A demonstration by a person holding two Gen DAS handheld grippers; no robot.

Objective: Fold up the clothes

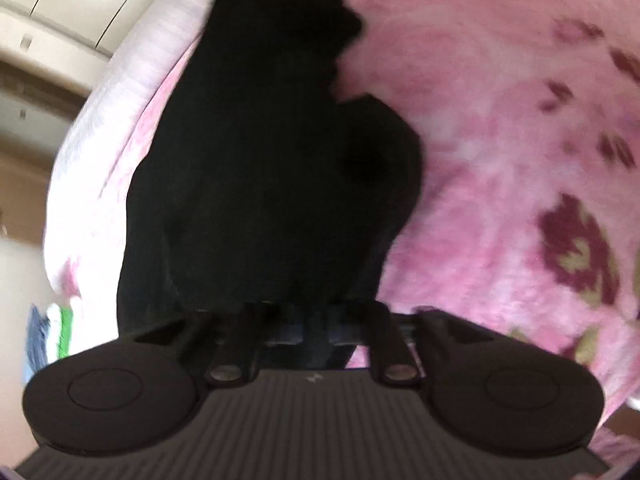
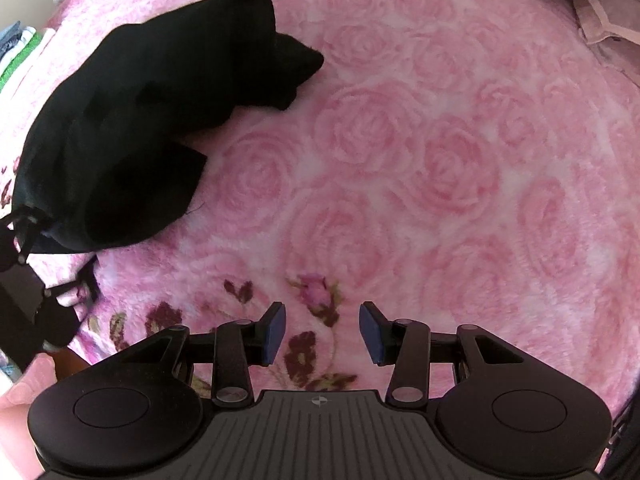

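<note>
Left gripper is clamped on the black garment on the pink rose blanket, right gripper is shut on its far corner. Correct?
Not quite. The right gripper is open and empty, over bare pink rose blanket, as the right wrist view shows. The rest holds: the left gripper is clamped on the black garment.

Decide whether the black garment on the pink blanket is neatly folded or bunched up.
Bunched up: the black garment lies in an uneven, lumpy heap on the pink blanket, no flat layers or straight edges.

- No legible text, label, brand or number in either view.
- Right gripper (image 2: 322, 334) housing bears a small round cross-hair mark (image 2: 319, 401) only.
</note>
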